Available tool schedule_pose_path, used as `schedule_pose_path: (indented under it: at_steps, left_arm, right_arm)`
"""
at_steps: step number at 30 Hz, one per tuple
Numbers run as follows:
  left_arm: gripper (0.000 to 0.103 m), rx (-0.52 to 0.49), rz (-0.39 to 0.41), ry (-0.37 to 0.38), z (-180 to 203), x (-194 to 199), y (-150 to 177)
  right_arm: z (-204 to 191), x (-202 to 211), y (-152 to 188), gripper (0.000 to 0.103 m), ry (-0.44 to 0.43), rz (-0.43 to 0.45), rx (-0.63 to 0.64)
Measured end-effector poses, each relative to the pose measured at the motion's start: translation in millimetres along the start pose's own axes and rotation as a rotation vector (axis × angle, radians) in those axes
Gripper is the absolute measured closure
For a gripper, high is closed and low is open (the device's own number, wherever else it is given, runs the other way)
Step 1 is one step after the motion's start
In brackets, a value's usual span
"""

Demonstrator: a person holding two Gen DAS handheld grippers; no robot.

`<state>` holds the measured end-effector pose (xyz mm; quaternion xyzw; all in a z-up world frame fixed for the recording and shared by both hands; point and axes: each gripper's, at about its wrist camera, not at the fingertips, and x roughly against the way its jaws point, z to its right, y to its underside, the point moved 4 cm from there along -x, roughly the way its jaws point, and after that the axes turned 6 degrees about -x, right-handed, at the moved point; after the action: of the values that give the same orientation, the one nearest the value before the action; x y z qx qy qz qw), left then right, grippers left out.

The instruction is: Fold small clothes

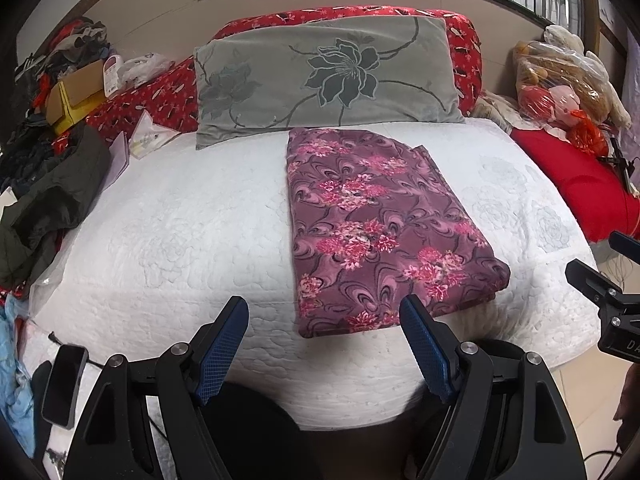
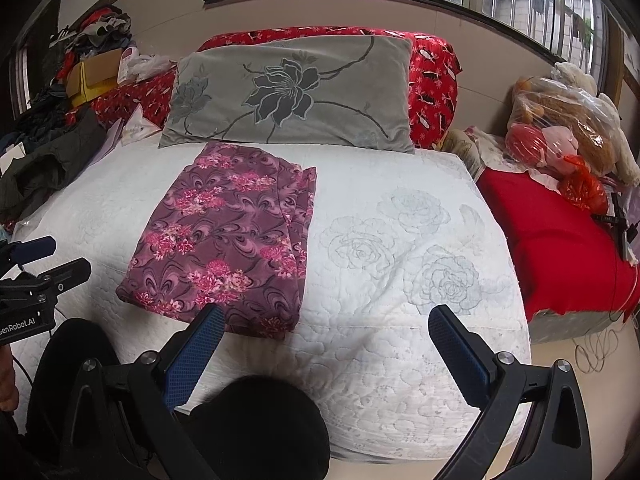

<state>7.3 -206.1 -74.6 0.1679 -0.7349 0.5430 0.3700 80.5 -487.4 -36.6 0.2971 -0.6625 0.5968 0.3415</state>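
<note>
Folded floral cloth (image 1: 372, 224) is lying flat on the white bed (image 1: 180, 240), just below the grey pillow (image 1: 324, 80). Left gripper (image 1: 324, 316) is hovering wide open at the cloth's near edge, holding nothing. Right gripper (image 2: 326, 328) is hovering wide open too, empty, over the quilt beside the cloth.

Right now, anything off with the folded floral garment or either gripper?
Nothing stands out. The floral garment lies flat in a tidy folded rectangle on the white quilt, only its right edge layers slightly stepped. Left gripper and right gripper are open, empty, at the bed's near edge.
</note>
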Motion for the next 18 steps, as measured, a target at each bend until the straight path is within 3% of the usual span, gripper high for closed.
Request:
schedule_pose_path:
  at_steps: [18]
  left_arm:
    - [0.025, -0.045, -0.041, -0.013, 14.5, -12.4, -1.7]
  right_arm:
    - [-0.2, -10.4, 3.2, 0.001, 0.015, -0.026, 0.014]
